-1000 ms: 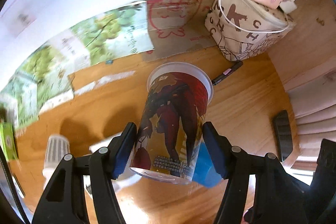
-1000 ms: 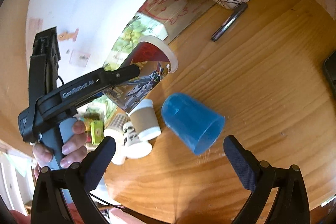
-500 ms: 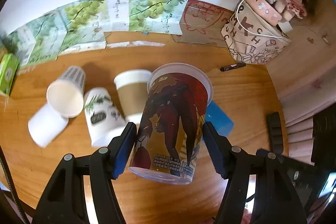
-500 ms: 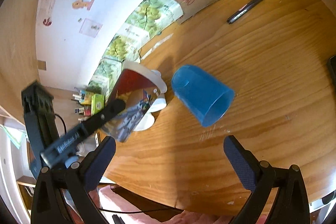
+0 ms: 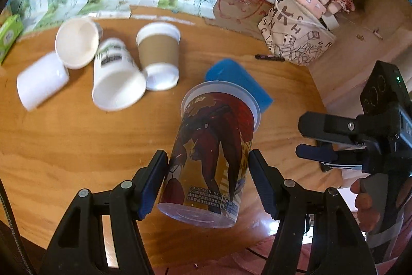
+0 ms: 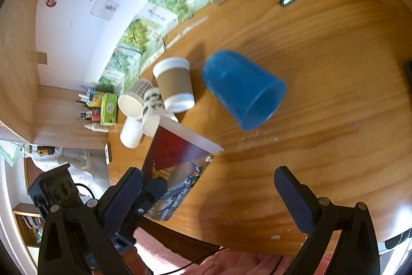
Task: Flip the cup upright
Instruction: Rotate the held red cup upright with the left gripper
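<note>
Clearly the job is mid-way: the left hand-held gripper (image 5: 207, 173) pinches the tall printed paper cup with red and gold comic art (image 5: 215, 153), one blue pad on each side of its lower body. The cup hangs above the front part of the wooden surface (image 5: 77, 143), not resting on it. From the left wrist view its clear flat base faces the camera and its white rim points away; from the right wrist view it looks tilted, rim toward the middle of the surface, so it is neither upright nor set down yet. What remains, as I judge it, is to finish the turn so the mouth faces up, lower the base onto bare wood and release.

The right hand-held gripper (image 6: 211, 200) is spread wide and carries nothing; it points at the blue plastic tumbler (image 6: 243, 89) lying on its side, mouth toward the front edge. That one probably awaits the same treatment. Behind, a brown-sleeved white paper cup (image 5: 158, 58) stands mouth down, and beside it several white paper cups (image 5: 116, 79) lie tumbled against one another, none upright.
</note>
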Demonstrator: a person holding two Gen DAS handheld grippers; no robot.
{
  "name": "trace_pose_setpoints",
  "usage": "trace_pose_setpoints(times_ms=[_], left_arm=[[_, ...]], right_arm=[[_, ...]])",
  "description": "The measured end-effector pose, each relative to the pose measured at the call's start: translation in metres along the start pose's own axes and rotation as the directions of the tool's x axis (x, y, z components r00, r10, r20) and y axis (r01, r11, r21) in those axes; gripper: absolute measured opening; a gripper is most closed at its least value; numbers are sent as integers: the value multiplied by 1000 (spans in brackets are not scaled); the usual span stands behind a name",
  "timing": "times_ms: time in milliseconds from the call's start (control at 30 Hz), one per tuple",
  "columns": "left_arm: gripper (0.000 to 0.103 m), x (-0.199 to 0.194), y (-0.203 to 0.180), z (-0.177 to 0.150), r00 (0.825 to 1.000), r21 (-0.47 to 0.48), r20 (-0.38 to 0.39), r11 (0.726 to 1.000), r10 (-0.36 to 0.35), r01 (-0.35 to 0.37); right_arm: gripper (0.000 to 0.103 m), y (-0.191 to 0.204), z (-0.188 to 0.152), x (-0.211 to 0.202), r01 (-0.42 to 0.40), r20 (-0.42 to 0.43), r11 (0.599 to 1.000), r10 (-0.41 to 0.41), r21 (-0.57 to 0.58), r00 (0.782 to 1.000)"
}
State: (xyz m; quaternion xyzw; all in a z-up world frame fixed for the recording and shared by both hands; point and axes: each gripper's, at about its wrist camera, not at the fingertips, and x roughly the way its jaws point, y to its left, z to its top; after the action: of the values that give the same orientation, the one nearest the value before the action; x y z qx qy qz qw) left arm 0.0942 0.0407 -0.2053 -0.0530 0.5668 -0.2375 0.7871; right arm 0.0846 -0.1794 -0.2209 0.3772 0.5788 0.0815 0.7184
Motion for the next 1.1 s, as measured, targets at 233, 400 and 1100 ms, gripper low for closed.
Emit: trace_pose_setpoints(times_ms=[233,400,1100], left_arm=[[69,12,3,-24,999,3,-37,1000,18,-18],[68,20,7,-36,995,11,-90,1000,29,-28],[84,-8,44,-31,968,62,-229,991,-104,121]], right_arm=[[103,-4,-15,25,-9,-91,999,12,34,996],[103,-4,-23,37,-6,-133,998,15,64,991],[103,14,-30,73,87,-78,988,-78,124,994]])
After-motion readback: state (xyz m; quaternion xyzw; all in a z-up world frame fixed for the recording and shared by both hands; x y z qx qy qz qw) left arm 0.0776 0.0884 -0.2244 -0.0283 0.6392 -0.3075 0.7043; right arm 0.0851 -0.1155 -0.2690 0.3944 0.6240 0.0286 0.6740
